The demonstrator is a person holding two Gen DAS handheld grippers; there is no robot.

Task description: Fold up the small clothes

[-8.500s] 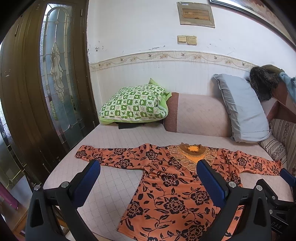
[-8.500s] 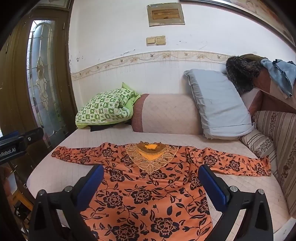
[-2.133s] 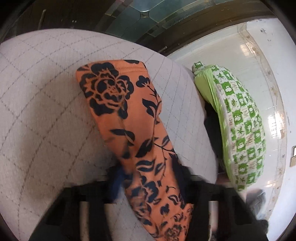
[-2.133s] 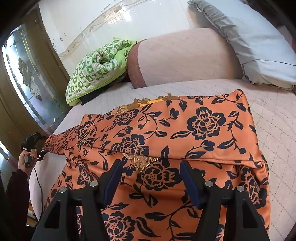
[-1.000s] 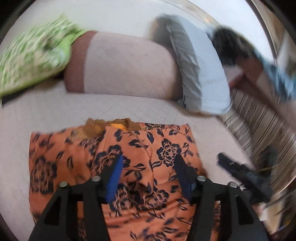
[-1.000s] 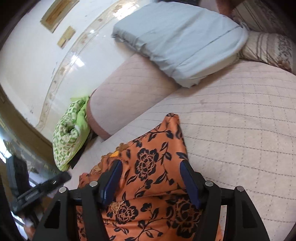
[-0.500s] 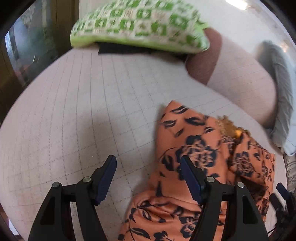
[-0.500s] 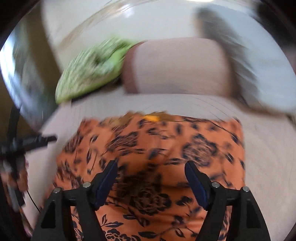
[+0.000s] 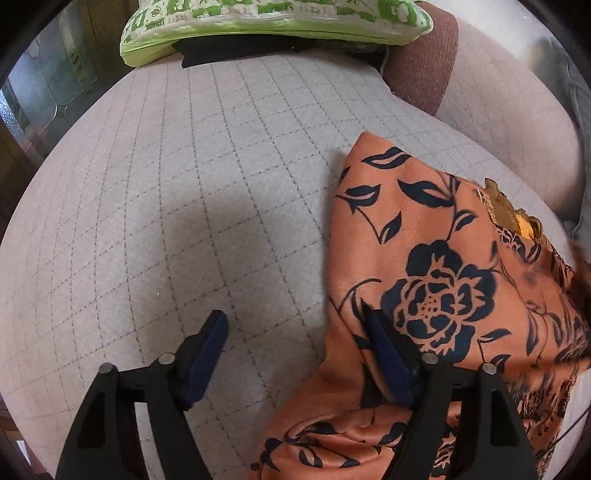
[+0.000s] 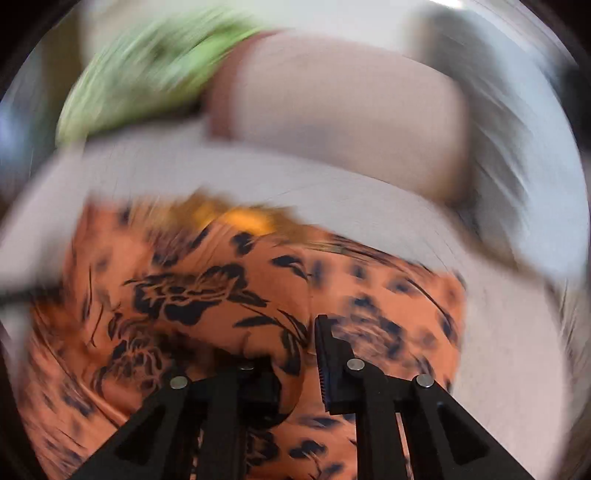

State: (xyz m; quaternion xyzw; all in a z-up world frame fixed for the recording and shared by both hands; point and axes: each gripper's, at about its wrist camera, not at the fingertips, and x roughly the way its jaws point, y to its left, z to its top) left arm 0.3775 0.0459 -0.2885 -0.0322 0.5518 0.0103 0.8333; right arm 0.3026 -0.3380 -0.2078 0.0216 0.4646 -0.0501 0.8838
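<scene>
An orange blouse point(image 9: 436, 288) with black flowers lies on the quilted mattress point(image 9: 177, 192), its sleeves folded in and its gold collar point(image 9: 517, 218) at the far end. My left gripper point(image 9: 295, 350) hangs low over the blouse's left edge, jaws opening; one finger is over bare mattress, the other against the cloth, and nothing is pinched. The right wrist view is blurred. There my right gripper point(image 10: 291, 350) has its jaws closing on a raised fold of the blouse point(image 10: 229, 280); cloth hides its left finger.
A green patterned pillow point(image 9: 273, 18) with a black thing point(image 9: 236, 51) under it lies at the mattress's far end. Beside it are a pink-brown bolster point(image 9: 480, 92) and a grey pillow point(image 9: 576, 74). A glass door point(image 9: 44, 85) stands at the left.
My left gripper has sunk closer to the mattress at the blouse's left edge and its jaws stand wider. My right gripper's jaws have come in from wide apart onto a fold of the blouse.
</scene>
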